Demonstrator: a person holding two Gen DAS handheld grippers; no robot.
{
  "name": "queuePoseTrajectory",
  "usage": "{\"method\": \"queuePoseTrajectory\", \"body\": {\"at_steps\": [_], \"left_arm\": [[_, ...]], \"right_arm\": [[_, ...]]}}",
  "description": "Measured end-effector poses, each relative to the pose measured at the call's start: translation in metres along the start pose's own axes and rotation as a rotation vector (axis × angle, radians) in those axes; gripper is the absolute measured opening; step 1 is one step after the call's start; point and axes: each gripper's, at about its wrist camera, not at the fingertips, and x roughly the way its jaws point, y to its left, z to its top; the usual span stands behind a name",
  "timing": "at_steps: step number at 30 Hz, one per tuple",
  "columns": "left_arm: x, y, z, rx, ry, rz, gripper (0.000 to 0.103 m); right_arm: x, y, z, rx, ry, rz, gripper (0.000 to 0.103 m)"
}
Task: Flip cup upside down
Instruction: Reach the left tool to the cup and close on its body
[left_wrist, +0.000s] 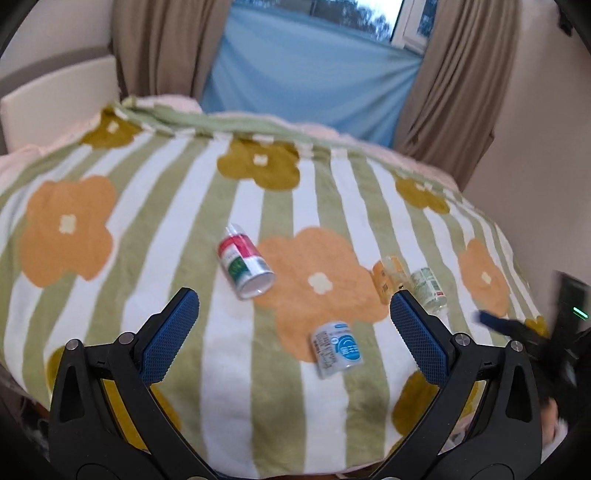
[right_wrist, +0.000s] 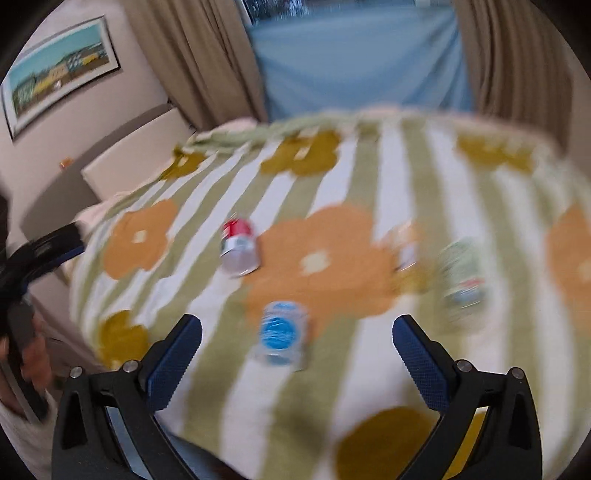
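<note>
Several small plastic cups lie on their sides on a striped floral blanket. A red, green and white cup lies ahead of my left gripper, which is open and empty above the blanket. A blue-and-white cup lies between its fingertips, lower down. An orange cup and a green-labelled cup lie by the right fingertip. The right wrist view is blurred: my right gripper is open and empty, with the blue cup between its fingers, the red cup farther off and the green cup to the right.
The blanket covers a raised surface that drops off at its edges. Beige curtains and a blue sheet hang behind. A pale headboard stands at left. The other gripper shows at the right edge and left edge.
</note>
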Motion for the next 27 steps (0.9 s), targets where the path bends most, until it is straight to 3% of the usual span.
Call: {"method": "queuePoseTrajectory", "body": {"at_steps": [4,8,12,16,20,27], "left_arm": [[0.045,-0.016,0.004,0.009,0.124,0.034,0.103],[0.098,-0.027,-0.013,-0.014,0.298,-0.003,0.103],[0.156,-0.032,-0.033,-0.123,0.504,-0.108,0.103],[0.207,-0.030,-0.047,-0.170,0.696,-0.059,0.097],[0.228,-0.031,-0.053,-0.171,0.762,-0.012,0.096],[0.253,-0.039,-0.061,-0.152,0.824,0.013,0.089]], "right_arm": [[-0.056,-0.002,-0.010,0.000,-0.206,-0.113,0.103],[-0.082,-0.006,-0.025,0.029,-0.307,-0.130,0.103],[-0.092,-0.007,-0.040,0.038,-0.340,-0.094,0.103],[-0.096,-0.004,-0.050,0.040,-0.326,-0.066,0.103],[-0.094,-0.007,-0.058,0.035,-0.313,-0.089,0.103],[-0.078,-0.017,-0.059,0.083,-0.300,-0.035,0.103]]}}
